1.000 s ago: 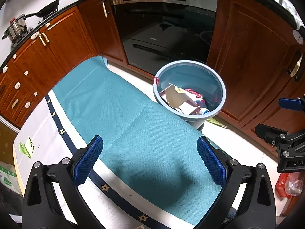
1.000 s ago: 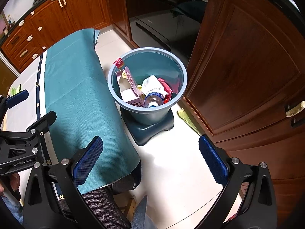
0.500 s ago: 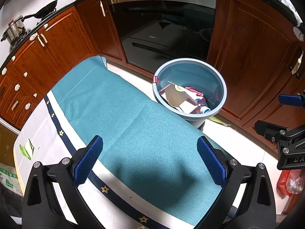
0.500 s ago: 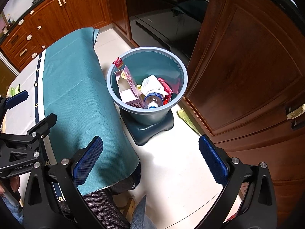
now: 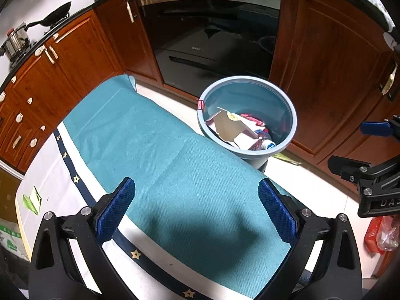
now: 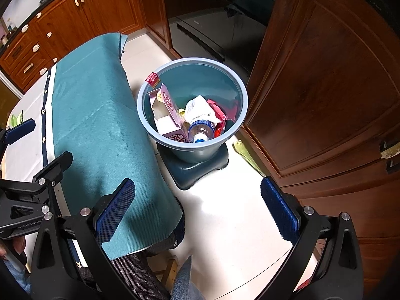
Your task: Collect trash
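Note:
A blue-grey trash bin (image 5: 293,122) (image 6: 240,87) stands on the floor beside the table. It holds a pink carton (image 6: 170,105), white crumpled paper (image 6: 197,106), a plastic bottle (image 6: 200,130) and red wrappers (image 6: 220,115). My left gripper (image 5: 197,210) is open and empty above the teal tablecloth (image 5: 155,150). My right gripper (image 6: 200,207) is open and empty, above the floor in front of the bin. A green paper scrap (image 5: 31,200) lies on the white cloth at the far left.
Brown kitchen cabinets (image 5: 322,75) and a black oven (image 5: 212,32) stand behind the bin. A green scrap (image 6: 246,153) lies on the floor by the cabinet. A red-and-clear bag (image 5: 382,232) shows at the right edge. A stool and a person's lap sit below.
Both grippers have stayed open and shifted only slightly. The bin's contents have not changed.

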